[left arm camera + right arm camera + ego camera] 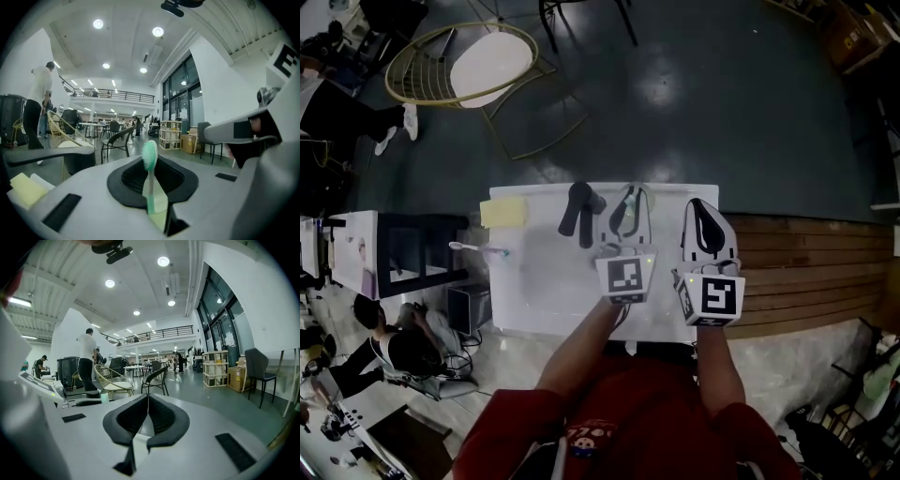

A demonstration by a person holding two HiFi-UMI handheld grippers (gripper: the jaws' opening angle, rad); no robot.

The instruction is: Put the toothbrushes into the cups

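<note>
Head view: white table (546, 286), dark floor (703, 122); left gripper (630, 202) jaws grip green toothbrush (150, 161), right gripper (148, 405) jaws together

Head cam: high over the bench (546, 295), facing steeply down. Left tongs (151, 180) cam and right tongs (147, 416) cam: tight behind own jaws, near bench height, facing roughly level across it. Shared (all three): wicker chair (487, 61) beyond the bench's far edge.

The white table (544, 292) lies bare across its middle and near edge, while the dark cups (579, 214) block the far edge just left of the left gripper (628, 204), with a yellow pad (503, 211) and a loose toothbrush (478, 248) along the left side.
</note>
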